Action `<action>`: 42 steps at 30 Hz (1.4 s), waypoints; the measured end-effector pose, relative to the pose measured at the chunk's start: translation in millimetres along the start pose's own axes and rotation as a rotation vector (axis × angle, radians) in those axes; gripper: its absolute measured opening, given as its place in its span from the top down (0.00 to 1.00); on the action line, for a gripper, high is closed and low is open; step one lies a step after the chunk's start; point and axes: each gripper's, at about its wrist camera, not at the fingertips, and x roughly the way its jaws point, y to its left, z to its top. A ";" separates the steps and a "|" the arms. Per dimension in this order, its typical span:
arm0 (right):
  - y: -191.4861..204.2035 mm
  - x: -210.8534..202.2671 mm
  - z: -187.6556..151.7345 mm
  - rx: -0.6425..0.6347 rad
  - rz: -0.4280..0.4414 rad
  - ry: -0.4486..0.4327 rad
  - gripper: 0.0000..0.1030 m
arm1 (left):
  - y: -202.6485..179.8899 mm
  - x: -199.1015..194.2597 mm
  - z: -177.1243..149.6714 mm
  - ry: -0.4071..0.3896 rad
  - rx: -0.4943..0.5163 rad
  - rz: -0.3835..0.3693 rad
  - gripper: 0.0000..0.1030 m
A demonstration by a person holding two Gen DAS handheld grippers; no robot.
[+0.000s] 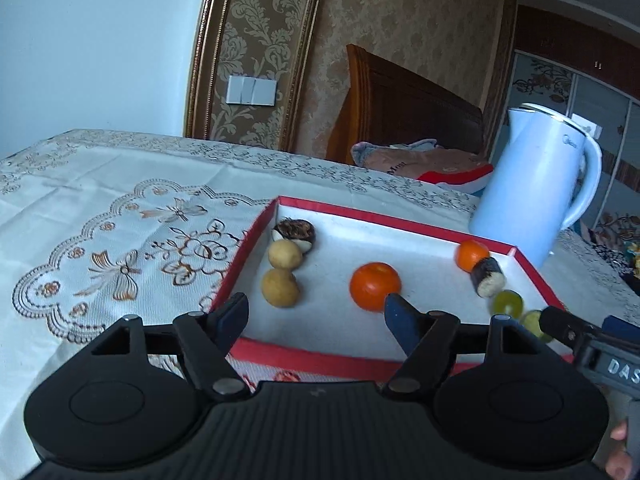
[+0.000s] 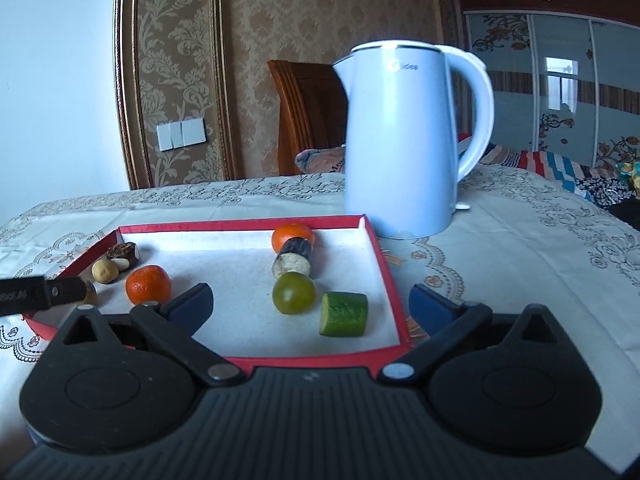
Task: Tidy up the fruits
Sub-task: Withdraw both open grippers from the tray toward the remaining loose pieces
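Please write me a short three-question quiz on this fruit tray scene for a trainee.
1. True or false: the white kettle stands inside the red-rimmed tray.
2. Multiple choice: in the right wrist view, what lies nearest the right gripper? A) the dark chestnut-like piece B) the green cucumber chunk C) the far orange
3. Fill in: the two pale round fruits lie by the tray's ____ wall, as the left wrist view shows it.

Key
1. False: it stands on the tablecloth beyond the tray.
2. B
3. left

Both the right gripper and the left gripper are open and hold nothing.
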 end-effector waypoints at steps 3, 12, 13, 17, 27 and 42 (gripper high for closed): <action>-6.4 -6.2 0.5 0.025 -0.032 -0.033 0.00 | -10.7 -13.2 -8.5 -0.010 0.050 -0.056 0.27; -24.0 -9.5 5.2 0.095 -0.089 -0.079 0.00 | -72.8 -38.3 -47.3 -0.090 0.427 -0.118 0.27; -23.3 -9.6 5.0 0.092 -0.090 -0.080 0.00 | -76.6 -34.2 -48.7 -0.069 0.447 -0.111 0.27; -22.8 -9.9 4.3 0.089 -0.090 -0.079 0.00 | -76.0 -18.7 -46.7 0.016 0.428 -0.090 0.27; -22.4 -10.7 3.2 0.102 -0.086 -0.070 0.00 | -33.5 -19.2 -33.0 -0.030 0.250 0.189 0.27; -15.9 -8.1 0.6 0.063 -0.023 -0.018 0.00 | -54.7 -24.9 -43.6 0.000 0.396 -0.004 0.26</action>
